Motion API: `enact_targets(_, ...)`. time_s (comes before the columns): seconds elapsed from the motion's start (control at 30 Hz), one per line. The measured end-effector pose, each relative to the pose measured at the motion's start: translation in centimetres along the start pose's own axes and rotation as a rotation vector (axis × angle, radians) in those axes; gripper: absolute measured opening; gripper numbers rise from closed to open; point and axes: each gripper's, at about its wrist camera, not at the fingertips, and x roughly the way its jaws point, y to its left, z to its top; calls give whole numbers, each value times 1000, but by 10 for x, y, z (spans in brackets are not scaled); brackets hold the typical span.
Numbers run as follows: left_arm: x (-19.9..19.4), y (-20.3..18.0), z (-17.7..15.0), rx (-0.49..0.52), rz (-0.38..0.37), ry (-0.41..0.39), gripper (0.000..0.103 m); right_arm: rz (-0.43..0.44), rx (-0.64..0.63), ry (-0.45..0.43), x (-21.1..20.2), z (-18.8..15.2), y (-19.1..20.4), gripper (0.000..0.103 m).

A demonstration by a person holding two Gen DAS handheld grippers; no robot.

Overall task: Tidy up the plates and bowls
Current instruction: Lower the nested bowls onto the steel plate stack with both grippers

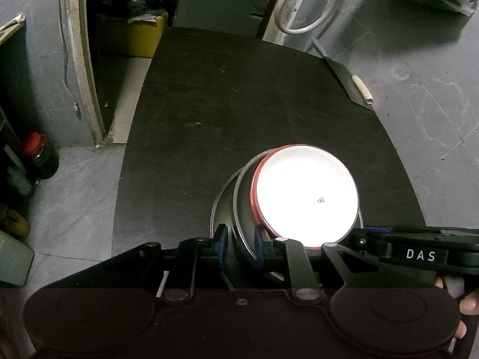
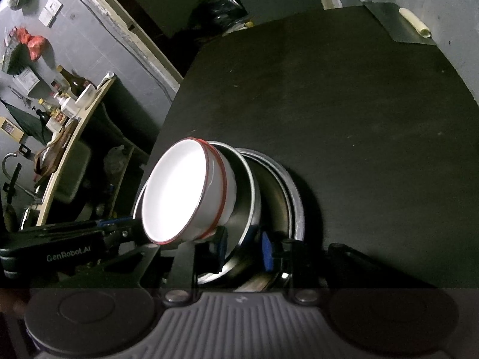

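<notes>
A stack of dishes sits tilted near the front of the black table. A white bowl with a red rim lies inside steel bowls. In the right wrist view the white bowl nests in steel bowls and plates. My left gripper is shut on the steel rim of the stack; its blue pads straddle the rim. My right gripper is shut on the steel rim from the other side. Each gripper shows in the other's view, the right and the left.
A steel sheet with a cream roll lies at the table's far right corner. A yellow bin stands beyond the far edge. A red-capped jar is on the floor at left. A shelf with bottles stands left.
</notes>
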Motion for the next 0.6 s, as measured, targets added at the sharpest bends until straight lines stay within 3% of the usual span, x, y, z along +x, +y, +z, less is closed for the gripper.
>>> enact_targets(0.37, -2, -2, -2, 7, 31, -5, 35, -25, -5, -10, 0, -2, 3, 33)
enact_targets(0.6, -4, -2, -3, 5, 32, -5, 38, -30, 0, -14, -2, -1, 0, 35)
